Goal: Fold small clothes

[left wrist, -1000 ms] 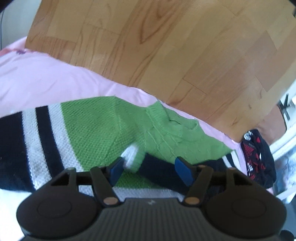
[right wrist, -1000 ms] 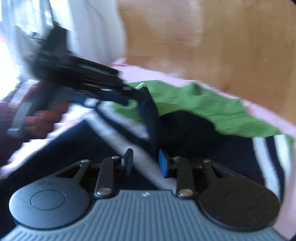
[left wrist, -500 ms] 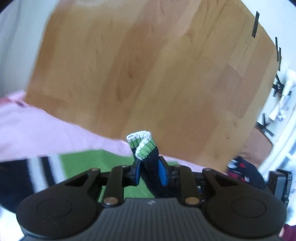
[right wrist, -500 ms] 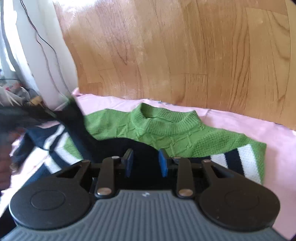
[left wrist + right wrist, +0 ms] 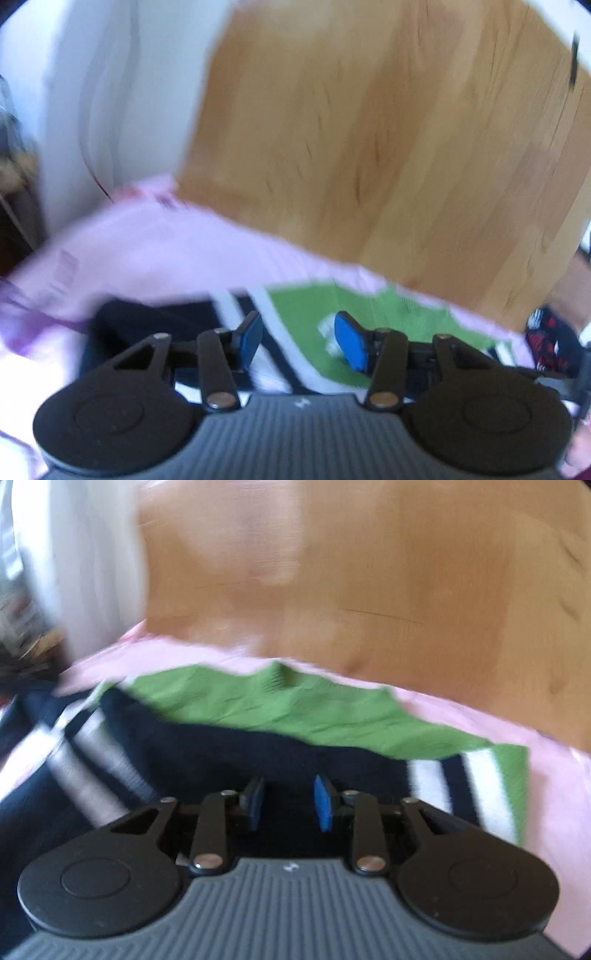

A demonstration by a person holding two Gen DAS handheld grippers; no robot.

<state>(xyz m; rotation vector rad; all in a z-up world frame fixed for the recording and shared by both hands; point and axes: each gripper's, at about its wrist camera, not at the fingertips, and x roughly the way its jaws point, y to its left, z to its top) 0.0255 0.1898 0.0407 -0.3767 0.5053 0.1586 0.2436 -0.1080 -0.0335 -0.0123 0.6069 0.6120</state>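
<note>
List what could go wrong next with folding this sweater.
1. The left gripper is opening with nothing between its pads, so the sleeve just laid across the sweater may slide off.
2. The right gripper, closing over navy knit, could snag extra layers.
3. Both views are blurred; aiming now risks a misgrab.

Both wrist views low over sweater (image 5: pixel 306 314)

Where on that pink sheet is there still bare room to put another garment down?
Bare pink sheet lies left of the striped sweater, running to the white wall. In the right wrist view another bare strip lies right of the sweater's striped edge. Only a thin margin separates sweater and wooden board. The far right, by the red-and-black cloth, is crowded.
</note>
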